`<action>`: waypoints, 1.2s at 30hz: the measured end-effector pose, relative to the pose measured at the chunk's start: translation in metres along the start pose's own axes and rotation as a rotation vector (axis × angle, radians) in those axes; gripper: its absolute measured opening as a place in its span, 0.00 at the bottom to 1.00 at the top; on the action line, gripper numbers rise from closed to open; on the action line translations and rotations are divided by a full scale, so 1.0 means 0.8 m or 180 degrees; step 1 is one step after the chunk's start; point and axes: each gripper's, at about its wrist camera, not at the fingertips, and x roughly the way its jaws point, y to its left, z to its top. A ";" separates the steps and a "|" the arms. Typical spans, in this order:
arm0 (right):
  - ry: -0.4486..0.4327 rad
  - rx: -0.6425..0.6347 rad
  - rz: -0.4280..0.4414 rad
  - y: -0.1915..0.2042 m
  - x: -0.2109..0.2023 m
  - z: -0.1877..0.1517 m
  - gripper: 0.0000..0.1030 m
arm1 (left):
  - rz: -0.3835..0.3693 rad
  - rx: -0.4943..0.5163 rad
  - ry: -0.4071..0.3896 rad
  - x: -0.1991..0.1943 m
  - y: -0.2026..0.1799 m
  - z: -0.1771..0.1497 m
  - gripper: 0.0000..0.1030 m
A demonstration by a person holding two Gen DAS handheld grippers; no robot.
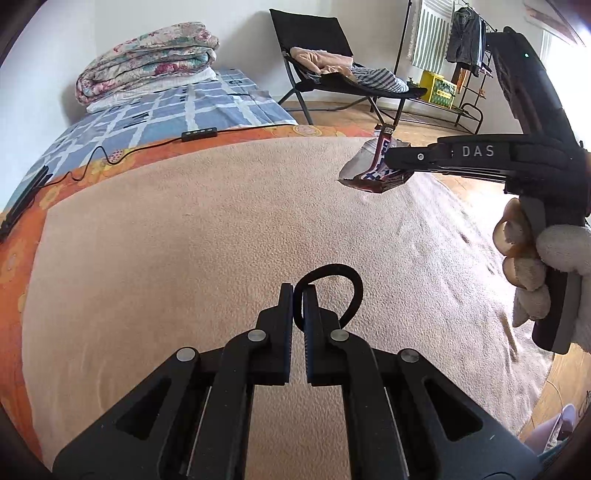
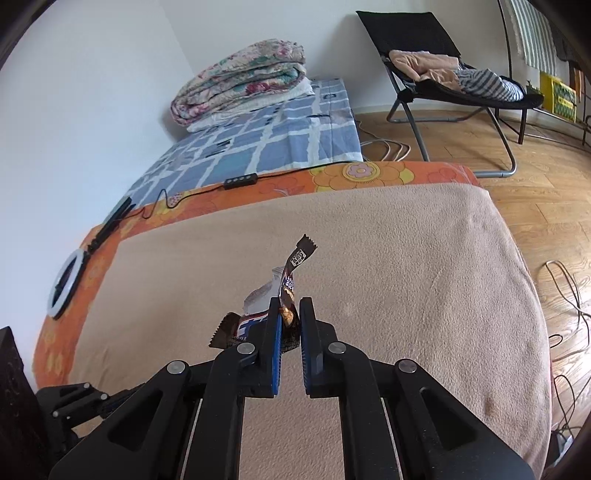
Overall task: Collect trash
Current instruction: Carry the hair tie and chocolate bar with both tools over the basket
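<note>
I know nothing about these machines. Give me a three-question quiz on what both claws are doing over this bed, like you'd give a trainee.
1. True or false: the left claw is shut on a black elastic loop.
2. What does the right claw hold?
A. a snack wrapper
B. a ring light
C. a striped shirt
3. Fill in: both items are held above the ____ blanket, not lying on it.

Key:
1. True. The loop is pinched between the closed fingers.
2. A. It grips a crumpled snack wrapper; the ring light lies on the orange sheet and the striped shirt on the chair.
3. Beige.
</note>
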 end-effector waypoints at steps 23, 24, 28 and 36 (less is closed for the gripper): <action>-0.0189 -0.0490 0.0159 0.107 -0.207 -0.085 0.07 | 0.0158 -0.0016 -0.0294 -0.227 -0.014 -0.088 0.03; -0.0182 -0.0495 0.0168 0.108 -0.214 -0.093 0.07 | 0.0161 -0.0022 -0.0298 -0.233 -0.015 -0.094 0.03; -0.0121 -0.0530 0.0207 0.115 -0.237 -0.127 0.07 | 0.0139 -0.0082 -0.0278 -0.255 -0.017 -0.124 0.03; 0.0038 -0.0640 0.0274 0.126 -0.260 -0.198 0.07 | 0.0134 -0.0112 -0.0095 -0.263 -0.028 -0.199 0.03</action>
